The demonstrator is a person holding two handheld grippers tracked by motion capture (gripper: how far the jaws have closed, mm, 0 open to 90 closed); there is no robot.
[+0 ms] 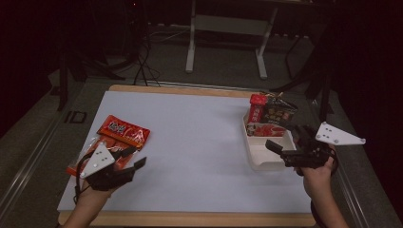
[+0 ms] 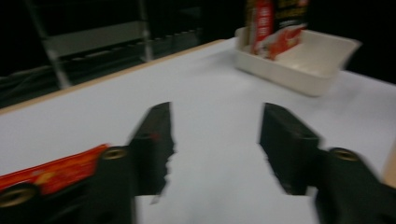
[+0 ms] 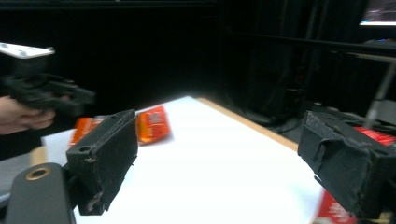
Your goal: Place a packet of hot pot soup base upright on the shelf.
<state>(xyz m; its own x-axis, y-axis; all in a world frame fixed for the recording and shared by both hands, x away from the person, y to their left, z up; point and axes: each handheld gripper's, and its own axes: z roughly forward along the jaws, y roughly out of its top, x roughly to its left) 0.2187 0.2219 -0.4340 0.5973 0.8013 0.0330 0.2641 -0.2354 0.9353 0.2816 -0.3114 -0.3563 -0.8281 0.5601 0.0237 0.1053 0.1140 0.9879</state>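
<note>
1. The work in hand looks like moving snack packets into the tray (image 1: 266,161) at the right of the tabletop (image 1: 199,142)
2. Two red packets (image 1: 124,131) lie flat at the left; the upper one's long axis runs roughly left to right, tilted down toward the right; the lower one (image 1: 95,151) is partly covered by the left gripper (image 1: 135,159)
3. The left gripper is much the nearer: the packets lie just beside it, up and to its left, while its jaws point right, away from them; in the left gripper view a packet (image 2: 51,172) shows behind the left jaw, not between the jaws
4. Left jaws stand parted with nothing between them
5. The right gripper (image 1: 278,148) hovers over the tray's near end, jaws wide and empty, well apart from the red packets (image 3: 152,123)
6. The tray's far end already holds upright packs (image 1: 268,116); their print is too dark to read
7. The left gripper view is blurred, so jaw edges are soft
</note>
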